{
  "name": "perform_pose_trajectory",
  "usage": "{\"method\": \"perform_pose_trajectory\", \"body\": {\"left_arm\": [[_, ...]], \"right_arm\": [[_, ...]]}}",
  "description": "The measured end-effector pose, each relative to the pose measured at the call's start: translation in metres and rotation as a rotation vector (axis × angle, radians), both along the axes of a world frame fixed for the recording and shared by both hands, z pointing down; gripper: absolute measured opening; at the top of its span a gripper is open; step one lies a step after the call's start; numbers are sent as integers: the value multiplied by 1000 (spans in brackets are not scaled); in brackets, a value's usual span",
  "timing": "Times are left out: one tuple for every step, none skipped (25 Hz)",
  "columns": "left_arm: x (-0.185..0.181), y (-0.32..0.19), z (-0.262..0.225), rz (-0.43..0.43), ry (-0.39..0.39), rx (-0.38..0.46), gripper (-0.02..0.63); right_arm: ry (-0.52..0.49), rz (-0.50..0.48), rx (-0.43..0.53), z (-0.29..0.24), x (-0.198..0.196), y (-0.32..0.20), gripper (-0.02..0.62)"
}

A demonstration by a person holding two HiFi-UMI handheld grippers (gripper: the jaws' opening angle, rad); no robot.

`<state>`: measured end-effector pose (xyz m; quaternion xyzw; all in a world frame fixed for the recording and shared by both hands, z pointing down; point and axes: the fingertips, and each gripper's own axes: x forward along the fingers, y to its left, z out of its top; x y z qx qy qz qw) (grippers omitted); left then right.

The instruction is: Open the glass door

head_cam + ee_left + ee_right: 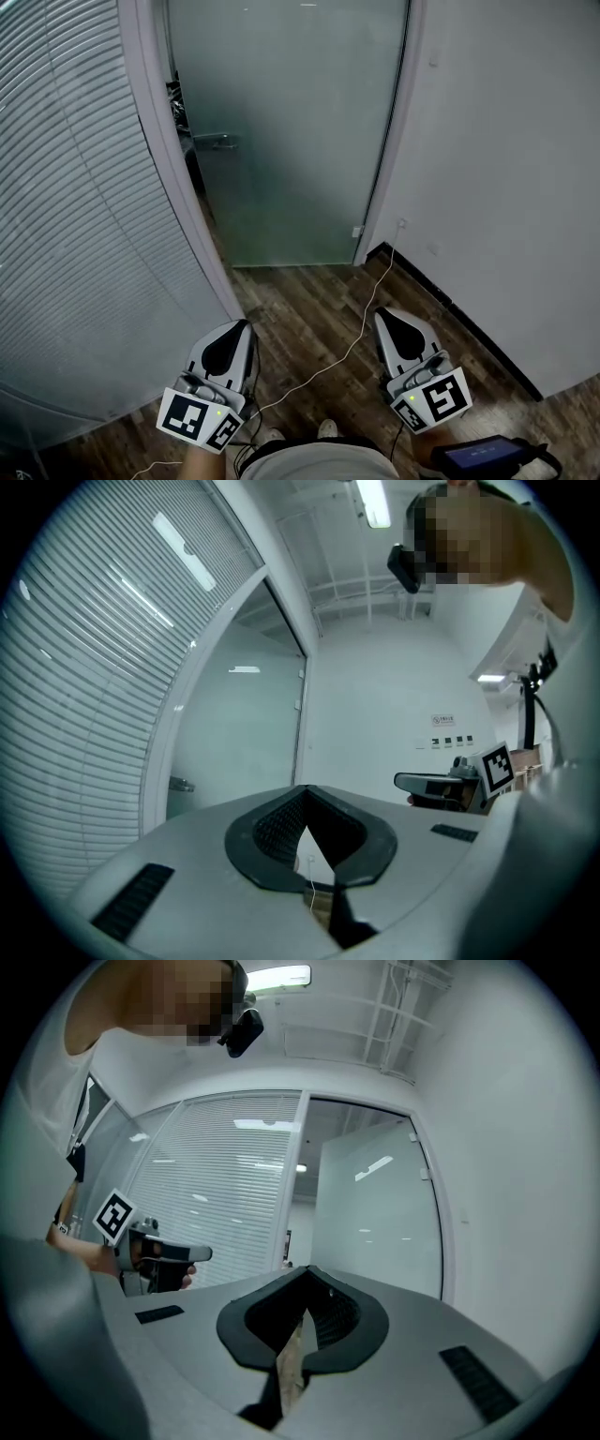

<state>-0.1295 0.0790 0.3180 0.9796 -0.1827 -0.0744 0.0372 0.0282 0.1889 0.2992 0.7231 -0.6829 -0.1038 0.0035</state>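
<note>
The frosted glass door [291, 122] fills the far middle of the head view, with a metal handle [216, 141] near its left edge. A narrow dark gap shows between that edge and the grey frame [164, 141]. Both grippers hover low over the wood floor, well short of the door and pointing toward it. My left gripper [242, 326] is shut and holds nothing. So is my right gripper [382, 315]. In the left gripper view the door [234, 733] and its handle [180, 784] lie ahead to the left. The right gripper view shows the door [375, 1222] ahead to the right.
A glass wall with white blinds [66, 206] runs along the left. A white wall [506, 159] with black baseboard [469, 323] closes the right. A thin white cable [328, 370] crosses the floor from a low wall socket [403, 223]. A dark device [487, 455] sits at bottom right.
</note>
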Motion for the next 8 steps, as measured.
{"method": "perform_pose_trajectory", "body": {"left_arm": [[-1, -2, -2, 0, -1, 2, -2], [-3, -3, -3, 0, -1, 3, -2], [-4, -4, -4, 1, -2, 3, -2], [-4, -5, -4, 2, -3, 5, -2], [-5, -5, -5, 4, -4, 7, -2], [-5, -6, -5, 5, -6, 8, -2], [-5, -6, -6, 7, -8, 10, -2], [-5, -7, -7, 8, -9, 11, -2]], "right_arm": [[-1, 1, -1, -1, -1, -2, 0], [-1, 2, -2, -1, -2, -4, 0], [-1, 3, -3, -2, -3, -5, 0], [-1, 4, -4, -2, -4, -7, 0], [-1, 5, -5, -2, -4, -8, 0], [-1, 6, -4, -3, -4, -9, 0], [-1, 7, -4, -4, -4, -10, 0], [0, 8, -3, -5, -5, -10, 0]]}}
